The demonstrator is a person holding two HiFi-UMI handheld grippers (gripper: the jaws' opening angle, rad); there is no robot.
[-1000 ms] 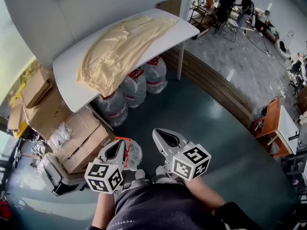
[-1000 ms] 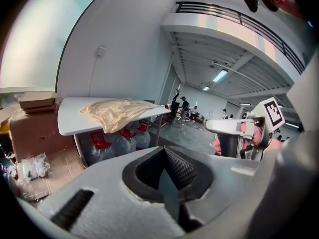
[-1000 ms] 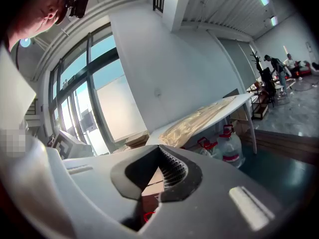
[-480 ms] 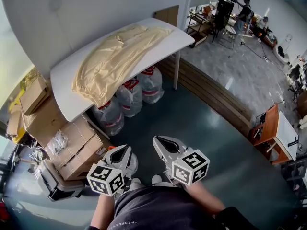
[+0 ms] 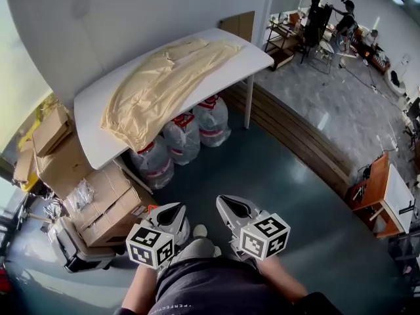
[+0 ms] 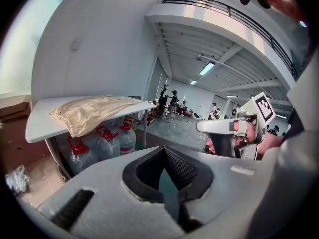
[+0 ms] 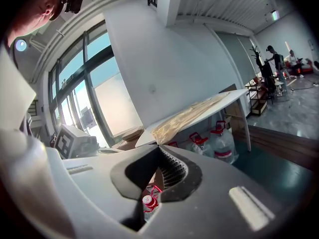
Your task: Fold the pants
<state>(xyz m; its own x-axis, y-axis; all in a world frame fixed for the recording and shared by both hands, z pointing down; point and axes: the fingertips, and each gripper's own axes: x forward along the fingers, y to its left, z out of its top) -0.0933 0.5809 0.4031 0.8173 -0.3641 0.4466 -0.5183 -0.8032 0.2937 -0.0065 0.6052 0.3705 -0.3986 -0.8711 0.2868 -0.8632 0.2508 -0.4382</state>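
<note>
Pants (image 5: pixel 164 84): pale cream fabric with a satiny sheen, creased, spread on a white tabletop (image 5: pixel 85 117) with rounded corners. The long axis follows the tabletop, near-left to far-right in the head view, and the near-left end droops over the edge.

Left gripper (image 5: pixel 172 210) and right gripper (image 5: pixel 228 203): both closed and holding nothing, low over the teal floor (image 5: pixel 275 176), well apart from the pants.

Clear plastic water jugs (image 5: pixel 184 136) with red handles stand under the tabletop, with cardboard boxes (image 5: pixel 108 195) beside them.

Only the head view gives the full outline of the pants. The left gripper view shows them edge-on. The right gripper view adds tall windows (image 7: pixel 94 93).
</note>
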